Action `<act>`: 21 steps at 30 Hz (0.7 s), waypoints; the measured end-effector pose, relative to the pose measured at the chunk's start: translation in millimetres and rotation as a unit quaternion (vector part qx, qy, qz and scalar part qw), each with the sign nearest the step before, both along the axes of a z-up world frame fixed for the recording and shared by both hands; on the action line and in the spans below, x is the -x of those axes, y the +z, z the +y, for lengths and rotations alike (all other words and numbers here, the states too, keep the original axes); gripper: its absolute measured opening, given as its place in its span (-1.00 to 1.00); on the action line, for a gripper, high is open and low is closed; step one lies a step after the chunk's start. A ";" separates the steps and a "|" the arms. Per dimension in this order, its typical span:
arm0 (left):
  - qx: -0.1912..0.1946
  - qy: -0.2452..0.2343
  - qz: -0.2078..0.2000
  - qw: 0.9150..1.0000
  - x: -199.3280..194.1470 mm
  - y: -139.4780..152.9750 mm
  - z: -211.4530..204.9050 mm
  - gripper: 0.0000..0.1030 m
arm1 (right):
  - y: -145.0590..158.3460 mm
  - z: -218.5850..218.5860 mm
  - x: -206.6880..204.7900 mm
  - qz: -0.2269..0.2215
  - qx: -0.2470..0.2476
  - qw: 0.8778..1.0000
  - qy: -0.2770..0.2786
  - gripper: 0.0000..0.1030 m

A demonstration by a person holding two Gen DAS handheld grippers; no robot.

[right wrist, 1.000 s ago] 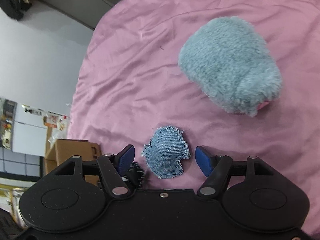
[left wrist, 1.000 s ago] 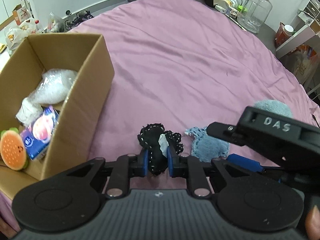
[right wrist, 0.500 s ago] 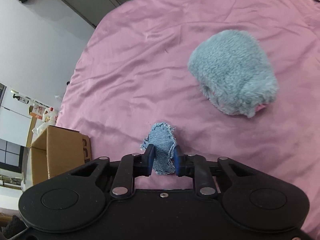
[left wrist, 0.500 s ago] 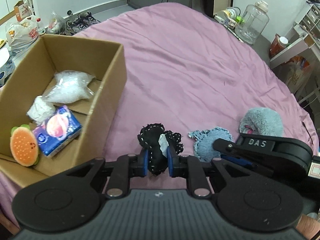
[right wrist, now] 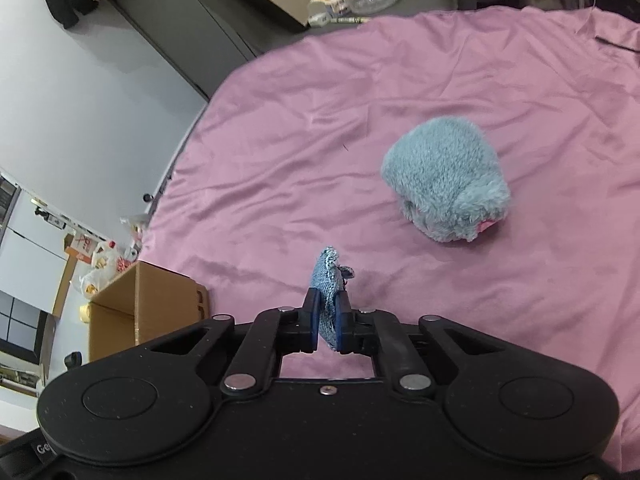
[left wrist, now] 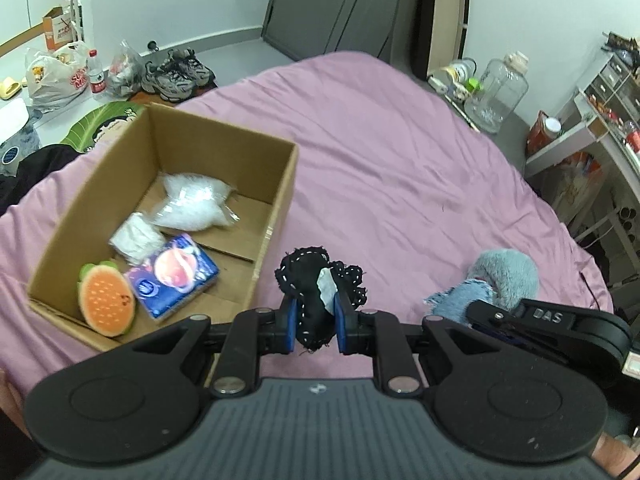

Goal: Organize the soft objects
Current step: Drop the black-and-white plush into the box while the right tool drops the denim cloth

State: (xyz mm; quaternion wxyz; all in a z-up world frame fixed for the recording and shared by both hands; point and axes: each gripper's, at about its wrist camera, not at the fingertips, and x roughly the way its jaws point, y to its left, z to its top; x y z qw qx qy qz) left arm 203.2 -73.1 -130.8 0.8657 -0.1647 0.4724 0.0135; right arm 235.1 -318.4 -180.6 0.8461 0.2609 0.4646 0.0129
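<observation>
Your left gripper (left wrist: 314, 326) pinches the black stitched fabric piece (left wrist: 316, 284) at frame centre; your right gripper (right wrist: 328, 328) pinches the denim patch (right wrist: 329, 280). Carry each fully over the cardboard box (left wrist: 276, 216), centre left, before spreading the fingers, clearing its near wall.

An open brown cardboard box (left wrist: 276, 216) sits on the pink bedsheet (left wrist: 400, 168); a fluffy grey-blue plush (left wrist: 508, 276) lies well right of it.

Both wrist views high over pink bed (left wrist: 400, 168)
</observation>
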 end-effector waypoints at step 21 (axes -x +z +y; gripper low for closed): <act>0.000 0.041 -0.022 0.999 23.2 19.5 70.2 -0.65 | 53.6 43.8 33.6 -0.065 0.018 0.997 0.036 -0.85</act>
